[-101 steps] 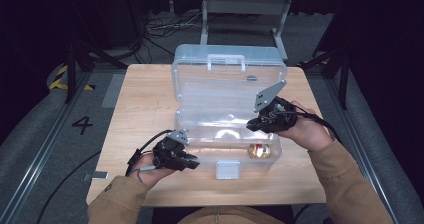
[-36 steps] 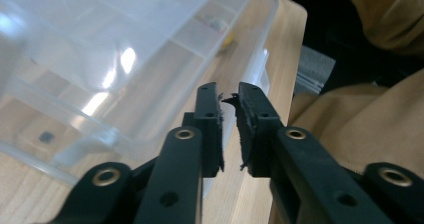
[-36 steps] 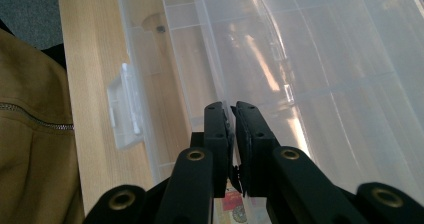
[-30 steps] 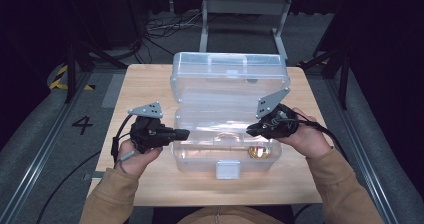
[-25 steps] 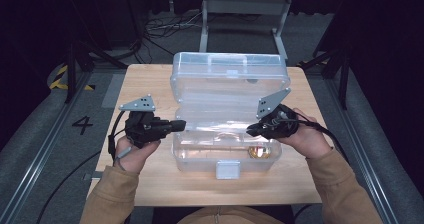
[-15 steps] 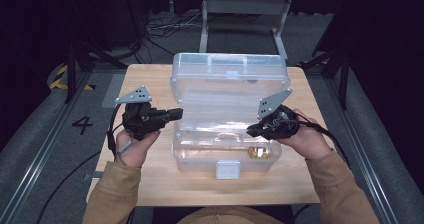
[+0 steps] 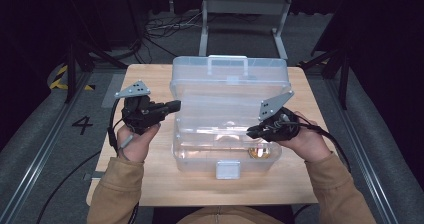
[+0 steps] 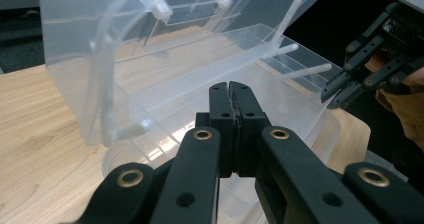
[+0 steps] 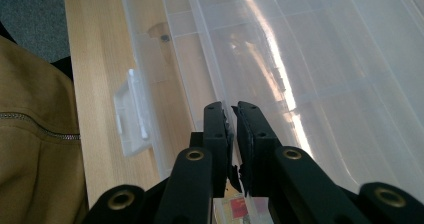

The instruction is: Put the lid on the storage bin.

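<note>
A clear, ribbed plastic organiser box (image 7: 227, 129) is seen open on the pale wooden surface (image 7: 150, 79), flanked by the left claw (image 7: 175, 104), pressed together, and the right claw (image 7: 251, 131), pinching its tray edge.

Wooden table (image 7: 150, 84), grey floor (image 7: 45, 149), darkness

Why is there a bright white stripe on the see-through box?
In the right gripper view, overhead light glares off the clear plastic box as a long streak; in the high view the room behind the table is dark; in the left gripper view the box's lid looks hazy.
</note>
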The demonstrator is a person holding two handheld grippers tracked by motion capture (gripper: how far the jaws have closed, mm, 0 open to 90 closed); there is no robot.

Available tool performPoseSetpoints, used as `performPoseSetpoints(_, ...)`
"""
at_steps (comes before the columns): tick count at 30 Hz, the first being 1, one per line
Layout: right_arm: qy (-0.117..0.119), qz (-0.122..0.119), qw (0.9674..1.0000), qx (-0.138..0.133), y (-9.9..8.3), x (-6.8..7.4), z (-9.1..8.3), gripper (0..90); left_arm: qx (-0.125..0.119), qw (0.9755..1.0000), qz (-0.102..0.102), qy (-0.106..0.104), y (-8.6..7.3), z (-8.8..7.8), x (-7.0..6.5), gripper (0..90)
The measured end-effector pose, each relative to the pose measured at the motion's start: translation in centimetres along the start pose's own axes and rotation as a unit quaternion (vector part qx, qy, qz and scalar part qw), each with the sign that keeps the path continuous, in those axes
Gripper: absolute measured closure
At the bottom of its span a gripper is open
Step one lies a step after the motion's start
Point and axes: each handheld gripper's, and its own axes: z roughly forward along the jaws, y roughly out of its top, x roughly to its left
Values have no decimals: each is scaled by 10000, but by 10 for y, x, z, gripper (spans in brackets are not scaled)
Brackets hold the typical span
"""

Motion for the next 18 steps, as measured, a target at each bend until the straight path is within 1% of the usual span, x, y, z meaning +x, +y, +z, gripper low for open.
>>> performPoseSetpoints(5,3,41,10000,-41,-2,2,0,833,30,10000,-10,23,-1,0,1,894)
performPoseSetpoints(7,29,107,9998,-146,-6,3,0,833,15,10000,-18,64,-1,-2,1,895)
performPoseSetpoints(11,86,137,9998,-152,-8,4,0,829,-21,10000,-64,72,-2,-4,1,895)
performPoseSetpoints(14,131,124,9997,-136,-8,5,0,825,71,10000,-19,57,-3,-4,0,896)
performPoseSetpoints(16,105,120,9998,-124,-9,6,0,822,96,9999,-23,70,-3,-4,-2,896)
performPoseSetpoints(18,114,132,9997,-145,-10,6,-1,815,98,9999,22,72,-3,-4,-2,896)
